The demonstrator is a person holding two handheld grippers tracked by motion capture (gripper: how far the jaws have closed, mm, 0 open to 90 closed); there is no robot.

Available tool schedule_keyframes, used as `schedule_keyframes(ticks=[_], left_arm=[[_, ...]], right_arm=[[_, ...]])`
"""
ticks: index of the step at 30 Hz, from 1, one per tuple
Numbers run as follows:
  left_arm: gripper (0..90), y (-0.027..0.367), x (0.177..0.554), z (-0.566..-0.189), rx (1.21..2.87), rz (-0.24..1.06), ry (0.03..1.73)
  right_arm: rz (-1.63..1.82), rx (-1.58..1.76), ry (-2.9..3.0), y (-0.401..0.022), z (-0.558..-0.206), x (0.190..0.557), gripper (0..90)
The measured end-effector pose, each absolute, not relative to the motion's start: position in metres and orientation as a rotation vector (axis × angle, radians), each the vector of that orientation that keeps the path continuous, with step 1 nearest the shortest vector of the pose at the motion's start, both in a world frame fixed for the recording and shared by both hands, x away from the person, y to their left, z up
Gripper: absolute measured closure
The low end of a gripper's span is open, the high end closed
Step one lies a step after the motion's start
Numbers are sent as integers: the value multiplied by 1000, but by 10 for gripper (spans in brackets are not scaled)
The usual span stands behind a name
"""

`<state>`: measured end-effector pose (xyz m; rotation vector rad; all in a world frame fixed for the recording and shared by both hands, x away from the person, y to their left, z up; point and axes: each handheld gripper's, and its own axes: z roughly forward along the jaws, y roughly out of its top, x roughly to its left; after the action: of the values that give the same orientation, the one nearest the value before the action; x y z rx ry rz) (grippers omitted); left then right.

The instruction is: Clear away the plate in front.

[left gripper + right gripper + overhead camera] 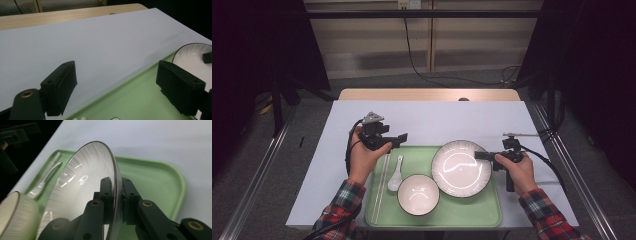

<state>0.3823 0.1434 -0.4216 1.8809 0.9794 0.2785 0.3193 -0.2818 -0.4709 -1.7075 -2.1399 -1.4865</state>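
While the right gripper (116, 195) pinches the white plate's (461, 168) rim over the green tray (472, 207), left gripper (116, 87) hovers above the tray's far edge, jaws wide apart, empty

Bowl (418, 194) left of plate (460, 168), on tray (472, 210)

My right tool (116, 202) pinches the rim of the white plate (460, 167), ribbed with a dark edge. It sits on the right part of the green tray (472, 212), its lower-left edge beside the bowl (418, 194).
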Motion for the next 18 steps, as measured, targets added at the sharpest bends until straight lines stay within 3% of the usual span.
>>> schedule_keyframes(ticks=[18], left_arm=[[167, 151, 379, -426, 1871, 273, 994]], right_arm=[[-1433, -1648, -2479, -281, -476, 311, 753]])
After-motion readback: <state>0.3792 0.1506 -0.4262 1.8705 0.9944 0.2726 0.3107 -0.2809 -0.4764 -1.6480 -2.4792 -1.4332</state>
